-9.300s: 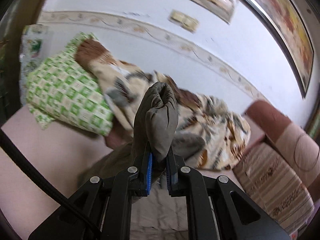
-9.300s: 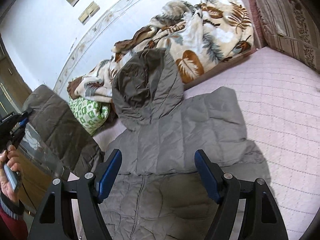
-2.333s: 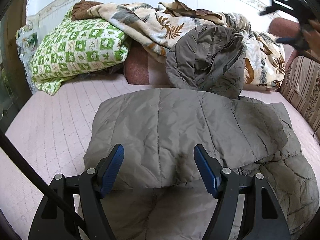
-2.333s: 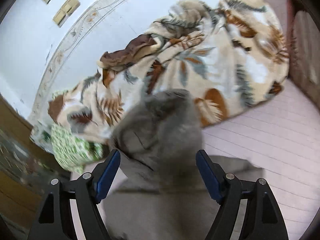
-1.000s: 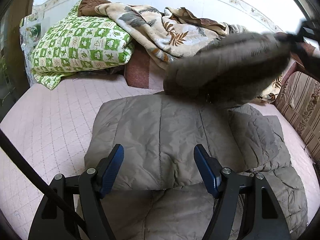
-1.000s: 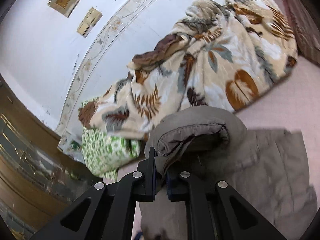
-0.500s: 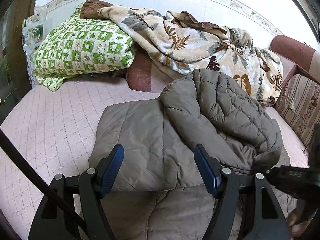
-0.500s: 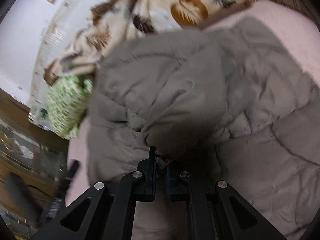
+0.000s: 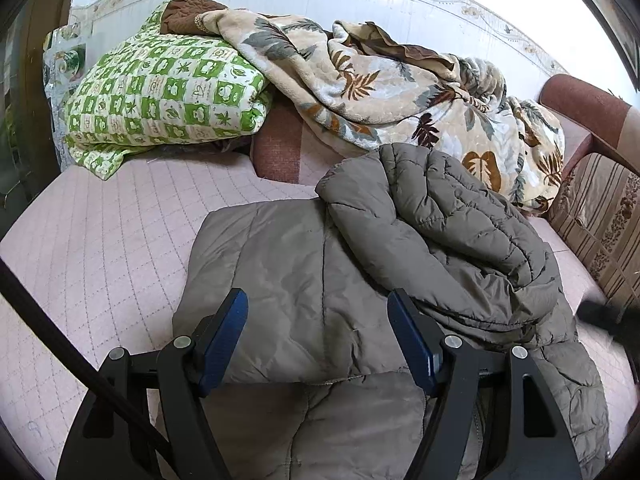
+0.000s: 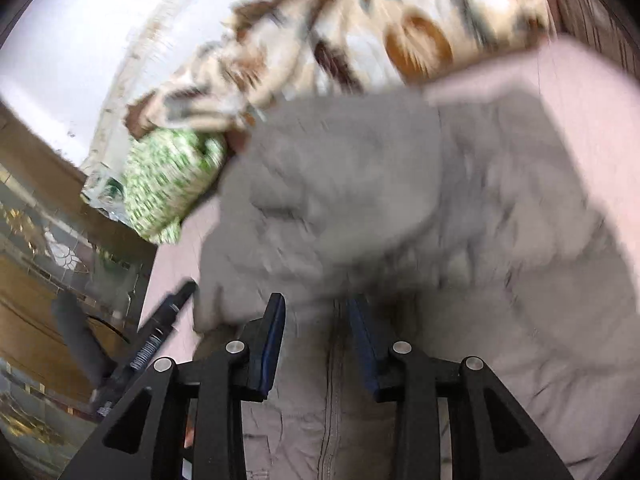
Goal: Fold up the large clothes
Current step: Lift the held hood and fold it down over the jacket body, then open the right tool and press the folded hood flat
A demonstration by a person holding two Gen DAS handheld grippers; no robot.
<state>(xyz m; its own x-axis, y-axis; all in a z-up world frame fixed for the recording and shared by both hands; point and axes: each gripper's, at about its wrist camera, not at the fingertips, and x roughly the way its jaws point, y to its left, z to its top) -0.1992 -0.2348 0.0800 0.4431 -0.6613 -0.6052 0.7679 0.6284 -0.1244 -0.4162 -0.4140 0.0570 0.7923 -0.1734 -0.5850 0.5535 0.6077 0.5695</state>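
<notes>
My right hand-held gripper (image 10: 316, 328) has just been opening, pads clear of the hood (image 9: 440, 224), which now lies folded onto the grey jacket (image 9: 288, 280) at frame centre. My left hand-held gripper (image 9: 318, 336) hovers open. Bare pink bed (image 9: 100, 248) lies lower left.

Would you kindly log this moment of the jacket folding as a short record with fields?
garment: grey puffer jacket, lying on the pink quilted bed cover
hood: hood flopped forward onto the jacket's body
left claw: left claw open over the jacket, nothing between the pads
right claw: right claw jaws have just been opening, apart above the jacket; view blurred
background: leaf-print blanket, green checked pillow
</notes>
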